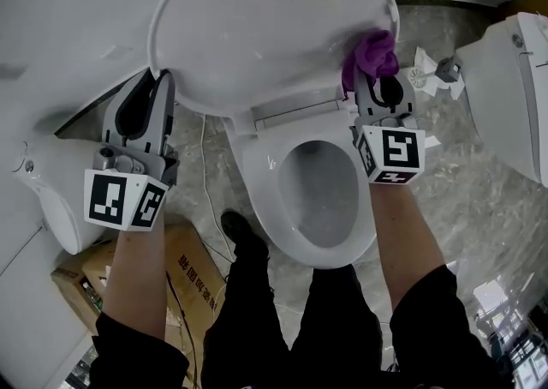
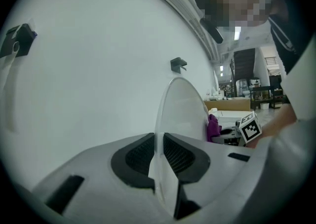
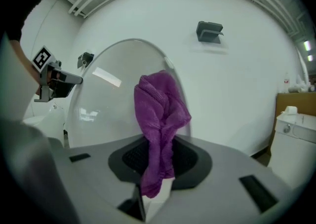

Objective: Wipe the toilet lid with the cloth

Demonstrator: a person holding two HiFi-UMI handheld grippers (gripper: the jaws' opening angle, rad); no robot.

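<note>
The white toilet lid (image 1: 265,27) stands raised against the wall. My left gripper (image 1: 157,80) is at its left rim; in the left gripper view the lid's thin edge (image 2: 177,114) runs between the jaws, and my left gripper (image 2: 160,158) is shut on it. My right gripper (image 1: 377,79) is at the lid's right rim, shut on a purple cloth (image 1: 370,53). The right gripper view shows the cloth (image 3: 160,114) bunched upright out of my right gripper (image 3: 158,168), in front of the lid (image 3: 108,104).
Below the lid is the open toilet bowl (image 1: 321,190), with the person's legs in front of it. A cardboard box (image 1: 184,267) lies on the floor at left beside a white fixture (image 1: 51,199). Another white toilet (image 1: 514,79) stands at right.
</note>
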